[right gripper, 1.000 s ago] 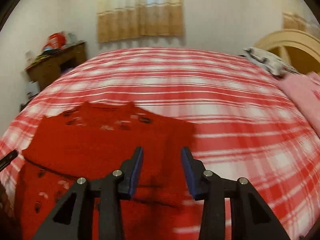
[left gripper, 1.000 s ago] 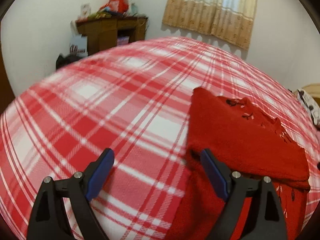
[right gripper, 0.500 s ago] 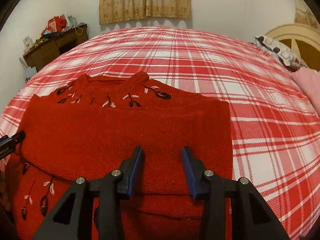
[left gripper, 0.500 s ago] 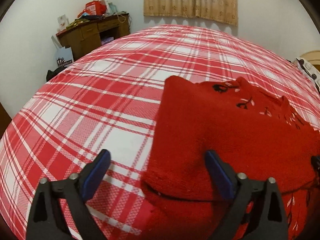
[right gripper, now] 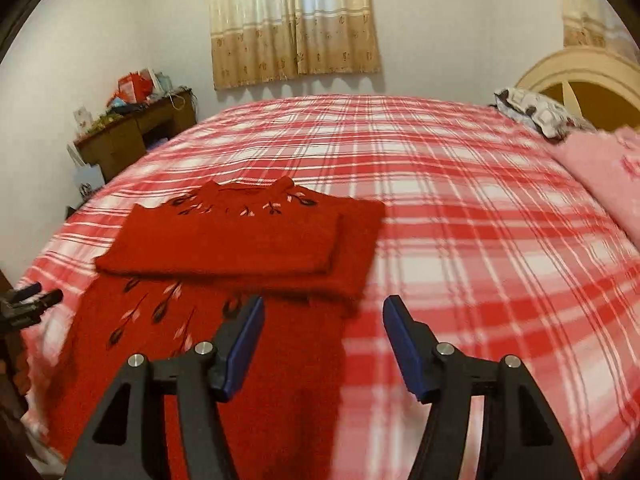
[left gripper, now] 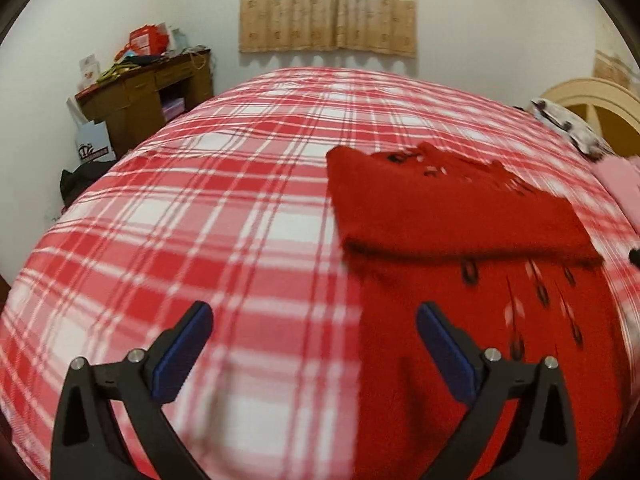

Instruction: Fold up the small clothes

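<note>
A red knit sweater (left gripper: 460, 216) with dark leaf embroidery lies flat on the red and white plaid bed (left gripper: 224, 216), its sleeves folded across the chest. It also shows in the right wrist view (right gripper: 240, 240). My left gripper (left gripper: 312, 332) is open and empty, above the sweater's left edge near the hem. My right gripper (right gripper: 322, 320) is open and empty, above the sweater's right edge near the hem. The left gripper's tip (right gripper: 30, 300) shows at the left edge of the right wrist view.
A cluttered wooden desk (left gripper: 148, 96) stands against the wall at the far left, with a bag on the floor beside it. A pink garment (right gripper: 600, 176) and a patterned pillow (right gripper: 536, 112) lie at the right by the headboard (right gripper: 580, 80). Curtains hang on the far wall.
Both grippers have pulled back from the folded sleeves toward the hem. The right gripper has opened wider. The sweater now lies further away with the sleeves resting folded.
</note>
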A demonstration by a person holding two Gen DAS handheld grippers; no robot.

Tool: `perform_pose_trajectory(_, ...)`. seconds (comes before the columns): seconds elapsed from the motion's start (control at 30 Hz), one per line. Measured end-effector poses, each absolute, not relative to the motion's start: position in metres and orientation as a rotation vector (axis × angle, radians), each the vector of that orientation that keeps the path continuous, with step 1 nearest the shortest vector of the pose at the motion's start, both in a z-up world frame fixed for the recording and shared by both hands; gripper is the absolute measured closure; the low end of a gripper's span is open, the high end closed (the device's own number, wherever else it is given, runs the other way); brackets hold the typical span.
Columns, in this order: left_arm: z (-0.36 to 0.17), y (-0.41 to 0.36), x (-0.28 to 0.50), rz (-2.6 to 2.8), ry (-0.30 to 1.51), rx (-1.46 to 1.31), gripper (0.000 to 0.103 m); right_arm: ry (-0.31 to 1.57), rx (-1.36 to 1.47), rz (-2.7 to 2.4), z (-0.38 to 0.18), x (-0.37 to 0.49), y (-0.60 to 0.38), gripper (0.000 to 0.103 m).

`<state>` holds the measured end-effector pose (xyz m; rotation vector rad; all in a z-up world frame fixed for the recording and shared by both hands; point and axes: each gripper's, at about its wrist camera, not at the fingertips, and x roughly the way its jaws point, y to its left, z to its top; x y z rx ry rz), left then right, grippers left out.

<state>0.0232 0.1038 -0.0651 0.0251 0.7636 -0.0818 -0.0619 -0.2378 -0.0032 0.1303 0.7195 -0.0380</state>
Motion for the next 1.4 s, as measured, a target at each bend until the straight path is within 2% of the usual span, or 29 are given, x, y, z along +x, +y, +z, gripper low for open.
perform_pose_trajectory(0.2,-0.068,0.125,-0.030,-0.172,0.802,0.040,0.000,0.777,0.204,-0.002,-0.012,-0.118,-0.248,0.040)
perform_pose_trajectory(0.43,-0.081,0.110,-0.067,-0.266,0.846,0.067,0.002,0.857,0.179,0.081,-0.030,-0.159,-0.233,0.040)
perform_pose_trajectory(0.57,-0.092,0.102,-0.090,-0.318,0.903,0.098,0.004,0.778,0.197,0.093,0.001,-0.196,-0.247,0.040)
perform_pose_trajectory(0.7,-0.096,0.099,-0.114,-0.357,0.906,0.128,0.004,0.630,0.237,0.056,0.056,-0.243,-0.279,0.040)
perform_pose_trajectory(0.87,-0.102,0.101,-0.112,-0.399,0.953,0.055,0.008,0.577,0.238,0.098,0.081,-0.279,-0.286,0.040)
perform_pose_trajectory(1.0,-0.109,0.107,-0.115,-0.422,1.009,-0.025,0.023,0.725,0.160,0.097,0.035,-0.263,-0.258,0.040)
perform_pose_trajectory(1.07,-0.111,0.106,-0.119,-0.413,1.013,-0.014,0.026,0.807,0.179,0.142,0.005,-0.249,-0.243,0.040)
perform_pose_trajectory(1.2,-0.111,0.102,-0.127,-0.424,1.024,0.020,0.030,0.962,0.162,0.226,-0.052,-0.224,-0.203,0.040)
perform_pose_trajectory(1.4,-0.117,0.096,-0.131,-0.415,1.023,0.057,0.030,1.040,0.145,0.212,-0.083,-0.220,-0.190,0.040)
